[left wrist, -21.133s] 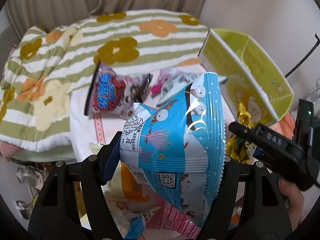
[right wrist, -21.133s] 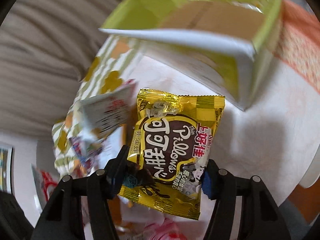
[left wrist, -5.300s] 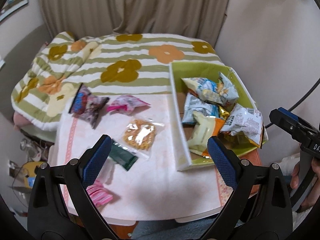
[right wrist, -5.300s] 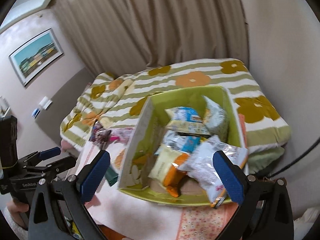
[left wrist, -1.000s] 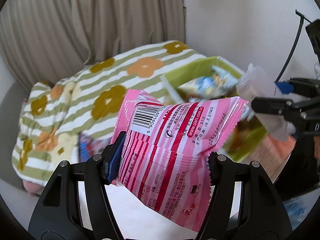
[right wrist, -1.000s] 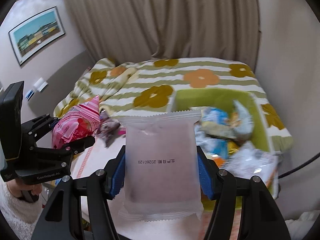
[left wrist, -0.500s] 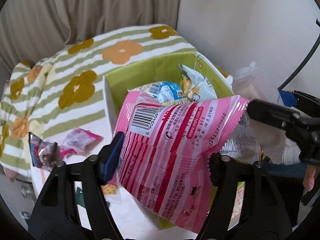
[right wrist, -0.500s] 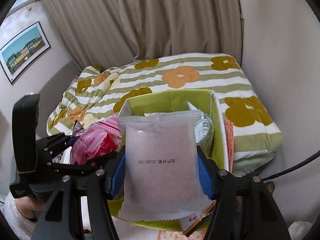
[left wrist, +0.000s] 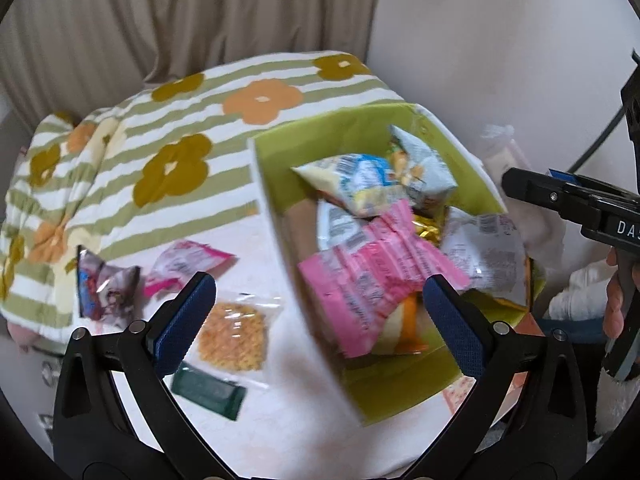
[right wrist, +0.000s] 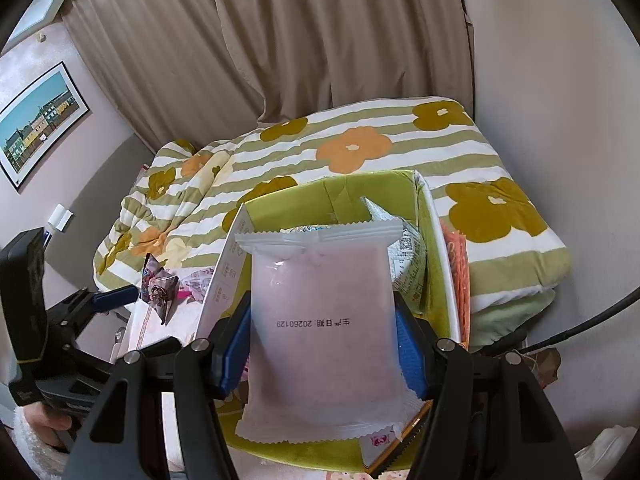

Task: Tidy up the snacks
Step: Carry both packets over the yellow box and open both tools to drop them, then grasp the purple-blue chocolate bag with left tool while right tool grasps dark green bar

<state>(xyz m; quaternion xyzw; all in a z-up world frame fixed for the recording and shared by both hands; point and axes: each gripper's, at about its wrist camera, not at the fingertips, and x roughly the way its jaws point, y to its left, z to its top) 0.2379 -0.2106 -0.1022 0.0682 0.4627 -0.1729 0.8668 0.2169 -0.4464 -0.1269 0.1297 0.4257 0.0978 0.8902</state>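
My left gripper [left wrist: 320,320] hangs over the green cardboard box [left wrist: 400,396], its jaws opening wide. A pink striped snack bag [left wrist: 372,280], blurred, lies loose on the other snacks in the box, clear of both pads. My right gripper [right wrist: 324,340] is shut on a frosted whitish packet [right wrist: 320,312] with a printed date, held upright over the near end of the green box [right wrist: 360,188]. On the pale tabletop left of the box lie a small pink pack [left wrist: 188,260], a dark glossy pack [left wrist: 104,284], a clear pack of orange crackers [left wrist: 232,336] and a dark green bar [left wrist: 208,390].
Behind the table lies a bed with a green-striped flowered quilt [left wrist: 180,128], then beige curtains [right wrist: 280,60]. A wall stands close on the right, with a black cable [right wrist: 580,320] along it. A framed picture [right wrist: 40,120] hangs on the left wall.
The left gripper spread its jaws and let go of the pink bag, which dropped into the green box. The right gripper kept its hold on the frosted packet and came over the box.
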